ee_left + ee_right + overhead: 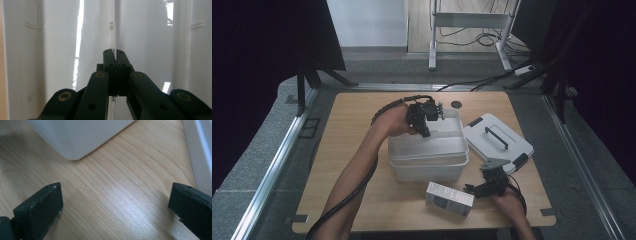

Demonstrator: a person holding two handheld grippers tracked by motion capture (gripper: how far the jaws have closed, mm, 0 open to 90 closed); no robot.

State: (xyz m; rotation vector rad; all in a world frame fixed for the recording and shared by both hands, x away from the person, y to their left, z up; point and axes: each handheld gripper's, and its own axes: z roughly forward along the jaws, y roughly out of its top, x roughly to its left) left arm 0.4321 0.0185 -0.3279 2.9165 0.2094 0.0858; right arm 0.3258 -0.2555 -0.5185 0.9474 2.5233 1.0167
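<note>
There is one wooden table (362, 190). On it sit two white tubs (428, 159), one inside the other. There is one white lid (497, 142) with one dark handle. There is one small box (449, 198). A person has two arms, and each hand holds one gripper, so there are two: the left gripper (430, 124) and the right gripper (469, 189).

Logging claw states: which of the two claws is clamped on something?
The left claw: its jaws pinch the white bin's thin rim. The right claw gapes open over bare table, holding nothing.
</note>
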